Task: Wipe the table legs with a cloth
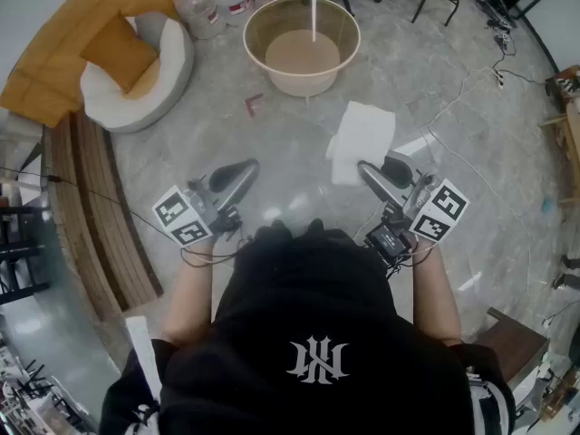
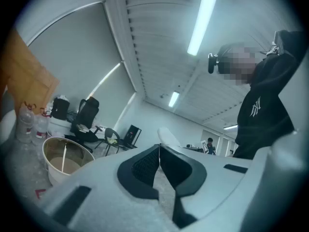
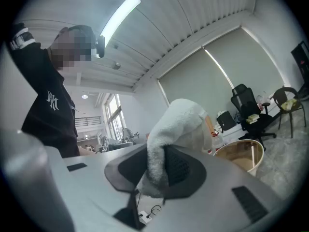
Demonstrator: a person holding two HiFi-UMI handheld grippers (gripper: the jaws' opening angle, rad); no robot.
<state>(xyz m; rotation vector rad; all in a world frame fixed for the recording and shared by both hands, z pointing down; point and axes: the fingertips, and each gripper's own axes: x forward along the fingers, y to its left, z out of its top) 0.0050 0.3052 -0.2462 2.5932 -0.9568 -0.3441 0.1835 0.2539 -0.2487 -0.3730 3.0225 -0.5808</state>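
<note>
In the head view my right gripper (image 1: 373, 176) is shut on a white cloth (image 1: 361, 140) that hangs out ahead of it over the floor. The right gripper view shows the cloth (image 3: 178, 122) pinched between the jaws of that gripper (image 3: 159, 153) and bulging above them. My left gripper (image 1: 234, 178) is held level with it, shut and empty; its pads (image 2: 147, 163) meet at the tips. A round, tub-shaped wooden table (image 1: 302, 43) stands on the floor ahead, well beyond both grippers, with a thin pale rod inside it.
A white round seat with an orange cushion (image 1: 136, 62) sits far left beside orange fabric (image 1: 63, 53). Plastic containers (image 1: 213, 7) stand behind the table. Cables (image 1: 471, 80) run across the floor at right. Wooden steps (image 1: 82, 207) curve along the left. A small reddish scrap (image 1: 254, 104) lies on the floor.
</note>
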